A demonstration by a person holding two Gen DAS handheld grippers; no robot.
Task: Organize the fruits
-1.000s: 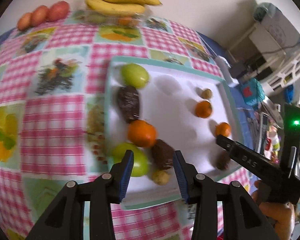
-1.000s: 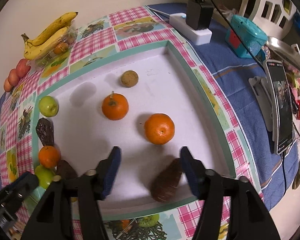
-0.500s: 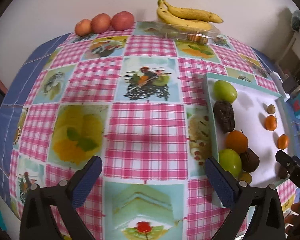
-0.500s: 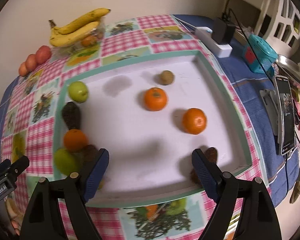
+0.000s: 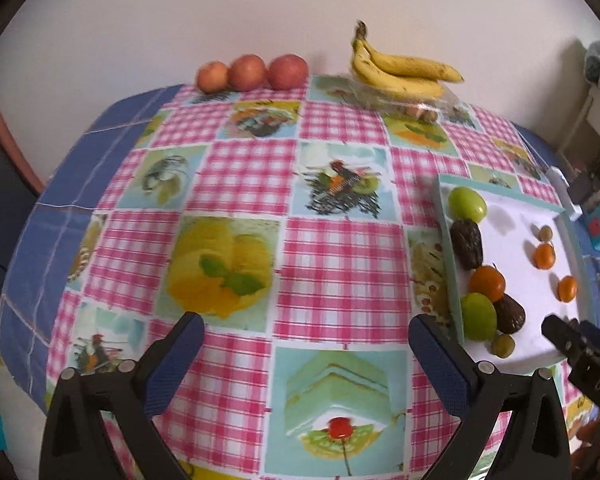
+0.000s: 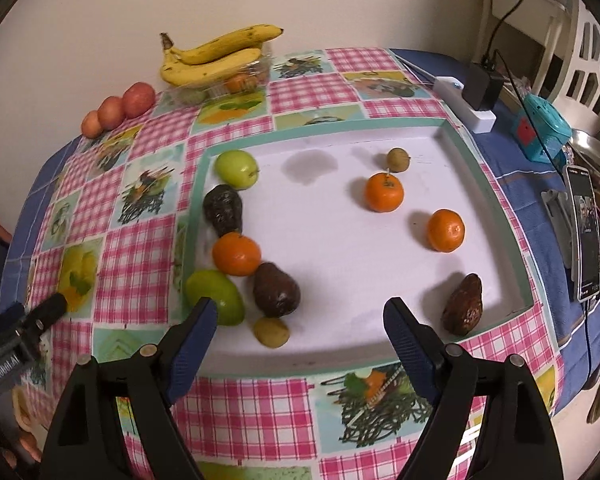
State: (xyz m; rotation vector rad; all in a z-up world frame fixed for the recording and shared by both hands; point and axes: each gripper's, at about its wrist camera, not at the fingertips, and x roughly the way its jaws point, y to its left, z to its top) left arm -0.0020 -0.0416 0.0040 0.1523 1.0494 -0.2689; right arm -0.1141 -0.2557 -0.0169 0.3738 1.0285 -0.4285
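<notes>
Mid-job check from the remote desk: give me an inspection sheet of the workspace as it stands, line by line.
Surface: table under a pink checked fruit-print cloth, blue cloth beneath at its edges.
Job's things: white tray with teal rim holds two green apples, three oranges, three dark avocados and two small brownish fruits; six sit clustered along its left side, four spread on the right.
Clutter: yellow banana bunch on a clear plastic box, three red apples by the wall.
Grippers: left gripper open, empty, over bare cloth; right gripper open, empty, over the tray's near edge.
Cables: black cord from a charger on a white power strip.
Surroundings: phone on a stand, teal box, white chair.
</notes>
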